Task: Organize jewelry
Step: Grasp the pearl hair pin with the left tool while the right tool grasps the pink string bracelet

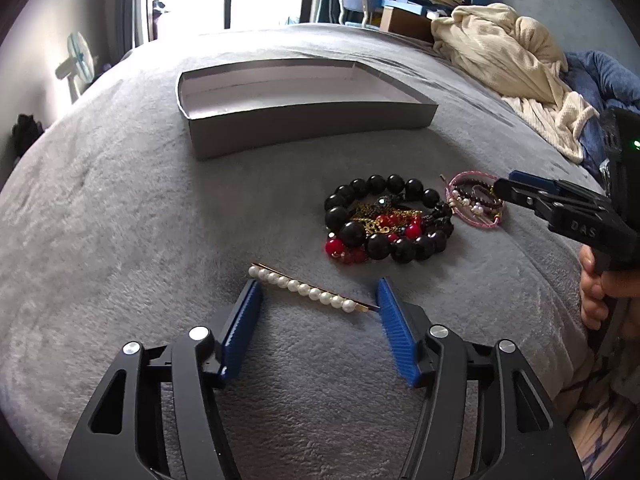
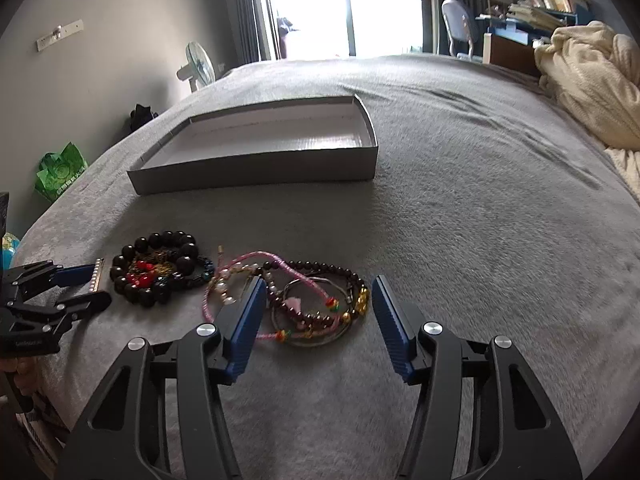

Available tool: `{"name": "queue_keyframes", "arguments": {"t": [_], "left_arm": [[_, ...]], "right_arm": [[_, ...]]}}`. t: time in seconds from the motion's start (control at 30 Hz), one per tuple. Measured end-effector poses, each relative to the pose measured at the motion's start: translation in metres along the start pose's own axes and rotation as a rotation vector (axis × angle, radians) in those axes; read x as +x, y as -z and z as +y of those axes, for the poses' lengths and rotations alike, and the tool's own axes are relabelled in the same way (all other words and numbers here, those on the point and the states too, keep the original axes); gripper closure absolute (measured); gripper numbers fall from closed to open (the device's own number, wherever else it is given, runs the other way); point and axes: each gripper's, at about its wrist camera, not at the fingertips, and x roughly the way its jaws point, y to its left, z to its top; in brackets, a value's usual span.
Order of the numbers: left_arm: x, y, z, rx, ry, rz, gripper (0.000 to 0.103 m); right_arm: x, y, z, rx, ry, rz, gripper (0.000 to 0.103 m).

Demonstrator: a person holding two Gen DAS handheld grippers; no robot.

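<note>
A pearl hair pin lies on the grey bed cover, spanning the blue pads of my left gripper, which touch its two ends. From the right wrist view the left gripper shows the pin between its fingers. Just beyond it is a heap of black and red bead bracelets with gold chain. My right gripper stands open astride a bundle of thin bracelets, pink cord, dark beads, gold charms; its right pad stays apart from them. The open grey box sits farther back.
A cream blanket and blue bedding are piled at the bed's right side. A fan and a green bag stand off the bed's left edge. A hand holds the right gripper.
</note>
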Motion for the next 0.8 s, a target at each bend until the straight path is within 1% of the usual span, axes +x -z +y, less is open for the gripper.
{"name": "queue_keyframes", "arguments": {"t": [0.03, 0.07, 0.1, 0.13, 0.17, 0.2, 0.33, 0.47, 0.57, 0.73, 0.8], "left_arm": [[0.000, 0.000, -0.001, 0.004, -0.002, -0.002, 0.041], [0.000, 0.001, -0.002, 0.008, -0.005, -0.006, 0.040], [0.001, 0.001, -0.002, 0.007, -0.005, -0.011, 0.038], [0.002, 0.002, -0.002, 0.001, -0.002, -0.022, 0.037], [0.002, 0.003, -0.002, -0.003, 0.001, -0.029, 0.036], [0.002, 0.004, -0.001, -0.007, 0.003, -0.036, 0.036], [0.001, 0.004, 0.000, -0.012, 0.011, -0.037, 0.036], [-0.002, 0.003, 0.003, -0.038, 0.026, -0.048, 0.036], [-0.005, 0.004, 0.002, -0.032, 0.013, -0.061, 0.044], [-0.012, 0.004, 0.003, -0.043, 0.015, -0.074, 0.056], [-0.014, 0.004, 0.006, -0.046, 0.009, -0.079, 0.065]], "right_arm": [[0.002, 0.000, 0.000, -0.004, -0.004, 0.008, 0.051], [0.005, -0.001, 0.000, -0.008, -0.007, 0.018, 0.056], [0.008, -0.002, 0.001, -0.011, -0.012, 0.025, 0.066], [0.010, -0.002, 0.000, -0.013, -0.018, 0.033, 0.072], [0.011, -0.001, 0.001, -0.017, -0.024, 0.036, 0.085], [0.010, 0.000, 0.001, -0.019, -0.028, 0.032, 0.096], [-0.003, 0.003, 0.002, -0.006, -0.058, -0.013, 0.097], [-0.016, 0.009, 0.000, 0.027, -0.078, -0.050, 0.097], [-0.023, 0.016, -0.003, 0.052, -0.088, -0.067, 0.097], [-0.031, 0.023, -0.002, 0.062, -0.094, -0.080, 0.097], [-0.033, 0.022, -0.001, 0.058, -0.092, -0.089, 0.097]]}}
